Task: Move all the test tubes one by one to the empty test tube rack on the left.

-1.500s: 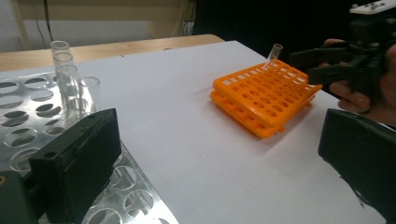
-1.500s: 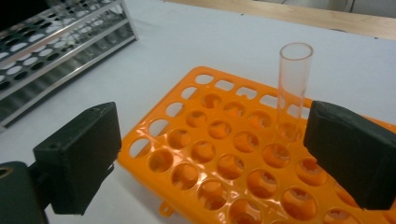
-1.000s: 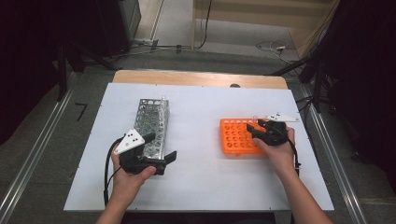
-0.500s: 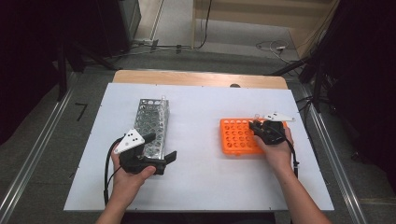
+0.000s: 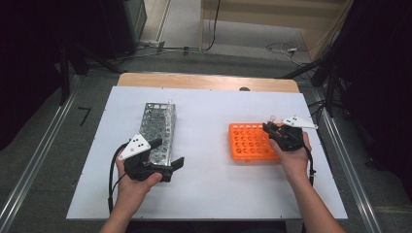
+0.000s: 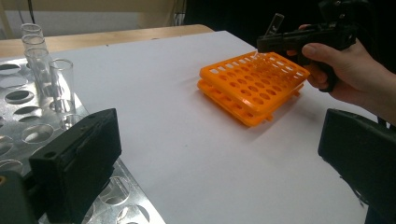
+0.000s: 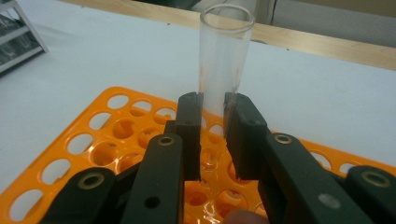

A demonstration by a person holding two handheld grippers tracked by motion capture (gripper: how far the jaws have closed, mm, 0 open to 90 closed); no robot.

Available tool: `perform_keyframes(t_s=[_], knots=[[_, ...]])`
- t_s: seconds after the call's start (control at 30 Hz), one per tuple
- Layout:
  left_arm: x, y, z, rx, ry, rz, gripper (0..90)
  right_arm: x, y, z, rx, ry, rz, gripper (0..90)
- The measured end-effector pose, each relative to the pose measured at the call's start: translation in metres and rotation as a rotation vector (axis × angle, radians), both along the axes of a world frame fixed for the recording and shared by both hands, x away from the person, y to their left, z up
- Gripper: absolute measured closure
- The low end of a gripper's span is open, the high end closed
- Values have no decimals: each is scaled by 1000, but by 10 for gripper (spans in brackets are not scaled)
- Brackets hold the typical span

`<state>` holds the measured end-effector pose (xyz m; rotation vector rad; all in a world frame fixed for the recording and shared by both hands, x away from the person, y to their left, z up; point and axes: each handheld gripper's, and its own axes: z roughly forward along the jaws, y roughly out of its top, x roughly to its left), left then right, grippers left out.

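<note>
An orange tube rack (image 5: 250,141) lies flat at the table's right. A clear glass test tube (image 7: 224,60) stands in one of its holes near the rack's far right corner, and my right gripper (image 7: 212,105) is shut on the tube's lower half. From above, the tube (image 5: 273,119) pokes up just beyond that gripper (image 5: 268,128). A metal rack (image 5: 158,128) stands at the left with a few glass tubes (image 6: 60,84) in its far holes. My left gripper (image 5: 170,151) is open at the metal rack's near end, with nothing between its fingers.
The white table top (image 5: 209,194) has free room between the two racks and along its front. A wooden strip (image 5: 204,81) runs along the far edge. Metal rails (image 5: 347,170) flank the table on both sides.
The right gripper's jaws have closed on the test tube in the orange rack. The left hand and gripper have stayed where they were.
</note>
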<state>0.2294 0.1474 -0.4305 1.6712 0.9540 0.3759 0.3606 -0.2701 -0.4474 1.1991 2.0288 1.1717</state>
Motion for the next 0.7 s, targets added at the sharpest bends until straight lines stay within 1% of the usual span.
perform_keyframes(t_s=[0.2,0.33,0.57,0.7], knots=[[0,-2,0,1,0,-6,0,-12,0,7,21,-11,44,737],[-1,-4,1,5,-3,-23,5,-23,4,10,32,-10,80,737],[-1,-8,3,2,-7,-42,7,-44,19,10,41,4,175,737],[0,-13,4,0,-12,-57,18,-54,29,14,56,14,233,737]])
